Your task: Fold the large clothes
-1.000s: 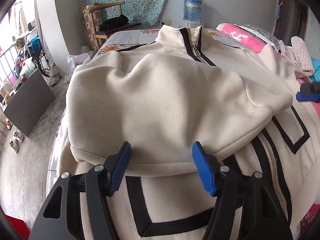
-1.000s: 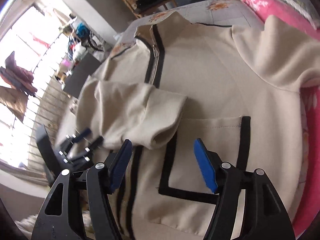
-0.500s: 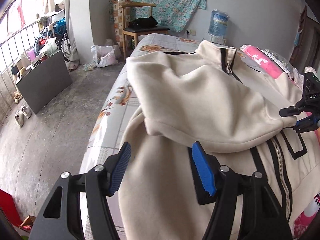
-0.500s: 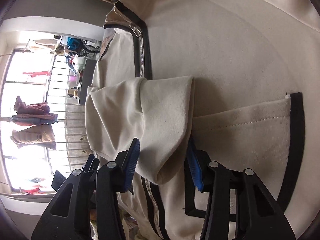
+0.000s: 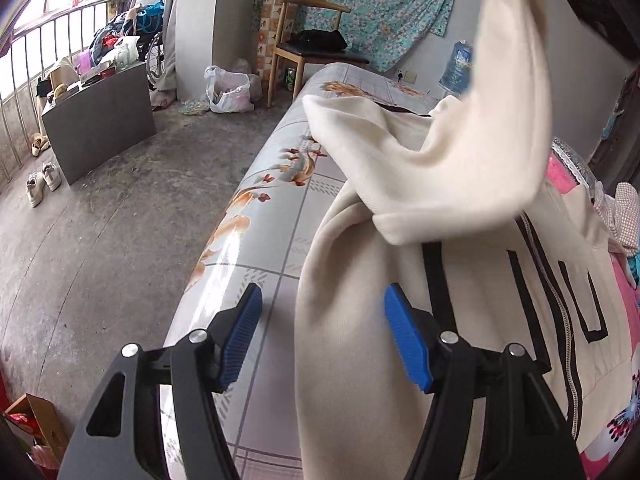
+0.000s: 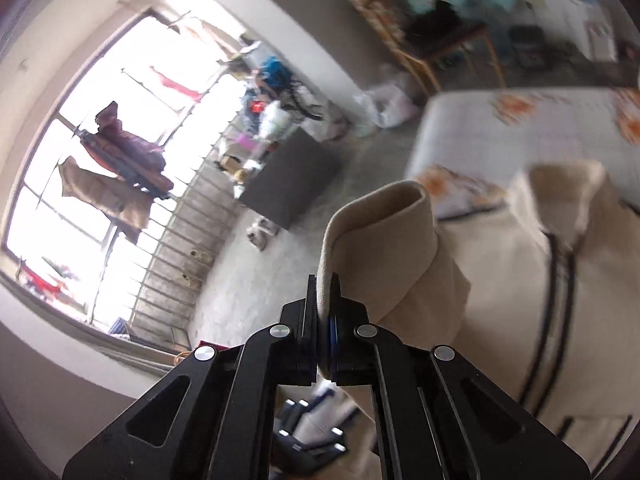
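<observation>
Cream fleece zip jacket [image 5: 460, 320] on the bed: right gripper [image 6: 325, 316] fingers pinch its lifted sleeve cuff [image 6: 380, 236]; left gripper [image 5: 322, 336] fingers open, empty. Next, lay the sleeve flat.

We see a cream zip-up jacket [image 5: 500, 304] with black stripe trim lying front-up on the flowered bed, its left sleeve [image 5: 472, 152] lifted by the cuff [image 6: 380, 236] above the body.

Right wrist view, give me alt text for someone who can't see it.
The right gripper is shut on a cream sleeve, lifted above the jacket on the bed. Behind are a bright window and a chair.
</observation>
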### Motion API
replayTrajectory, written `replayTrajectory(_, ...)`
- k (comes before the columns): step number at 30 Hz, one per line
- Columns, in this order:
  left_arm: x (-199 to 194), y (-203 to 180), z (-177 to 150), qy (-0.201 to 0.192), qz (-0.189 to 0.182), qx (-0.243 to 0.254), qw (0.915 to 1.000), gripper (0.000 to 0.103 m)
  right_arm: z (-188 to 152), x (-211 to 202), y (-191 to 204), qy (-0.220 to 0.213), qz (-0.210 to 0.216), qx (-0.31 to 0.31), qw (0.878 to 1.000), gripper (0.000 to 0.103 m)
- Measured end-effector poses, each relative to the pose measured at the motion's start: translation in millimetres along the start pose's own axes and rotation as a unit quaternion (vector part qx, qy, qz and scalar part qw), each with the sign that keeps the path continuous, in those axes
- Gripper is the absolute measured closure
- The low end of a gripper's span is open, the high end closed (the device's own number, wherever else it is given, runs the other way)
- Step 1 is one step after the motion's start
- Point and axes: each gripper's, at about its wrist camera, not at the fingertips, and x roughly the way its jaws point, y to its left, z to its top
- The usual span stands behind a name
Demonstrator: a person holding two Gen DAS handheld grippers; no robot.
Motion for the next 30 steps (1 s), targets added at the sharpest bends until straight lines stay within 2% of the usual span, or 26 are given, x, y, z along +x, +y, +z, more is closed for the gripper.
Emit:
replayTrajectory(3, 1.8, 4.4, 4.5, 0.000, 0.011, -0.012, 0.9999, 0.041, 38.2, 33.1, 97.3, -0.016, 0.060, -0.072, 0.996, 0.100)
replayTrajectory(5, 1.9, 7.7, 8.1, -0.001, 0.019, -0.021, 0.9996, 0.041, 50.9, 48.9, 143.1, -0.030, 0.080, -0.105, 0.991, 0.100)
replayTrajectory(7, 2.3, 9.2, 13.7, -0.004, 0.027, -0.026, 0.9993, 0.041, 56.0, 63.1, 168.2, -0.034, 0.083, -0.123, 0.988, 0.100)
replayTrajectory(10, 7.6, 9.0, 24.1, -0.004, 0.040, -0.028, 0.9988, 0.041, 58.4, 78.6, 162.8, -0.029, 0.072, -0.115, 0.990, 0.100)
replayTrajectory(12, 14.6, 7.7, 31.8, 0.000, 0.055, -0.033, 0.9980, 0.041, 58.5, 80.1, 137.5, -0.030, 0.060, -0.098, 0.993, 0.100)
replayTrajectory(14, 20.5, 5.5, 35.9, 0.004, 0.062, -0.035, 0.9975, 0.041, 55.2, 64.0, 108.2, -0.040, 0.043, -0.083, 0.995, 0.100)
replayTrajectory(16, 26.0, 4.3, 37.5, 0.009, 0.079, -0.030, 0.9964, 0.051, 52.1, 37.5, 81.5, -0.054, 0.021, -0.075, 0.995, 0.100)
replayTrajectory(18, 31.1, 4.0, 36.5, 0.020, 0.088, -0.031, 0.9954, 0.055, 42.6, -2.9, 50.4, -0.073, 0.003, -0.074, 0.995, 0.100)
replayTrajectory(21, 32.1, 4.9, 34.6, 0.022, 0.096, -0.029, 0.9947, 0.056, 24.2, -66.9, 0.7, -0.108, -0.033, -0.074, 0.991, 0.100)
replayTrajectory(25, 32.4, 5.6, 35.2, 0.025, 0.101, -0.027, 0.9942, 0.056, -25.0, -138.8, -80.1, -0.140, -0.094, -0.049, 0.985, 0.100)
replayTrajectory(27, 32.8, 4.9, 35.6, 0.027, 0.103, -0.025, 0.9940, 0.056, -54.3, -150.5, -130.2, -0.124, -0.126, -0.012, 0.984, 0.100)
replayTrajectory(30, 33.6, 3.1, 36.4, 0.029, 0.108, -0.022, 0.9935, 0.057, -102.1, -126.8, -208.0, -0.054, -0.165, 0.062, 0.983, 0.100)
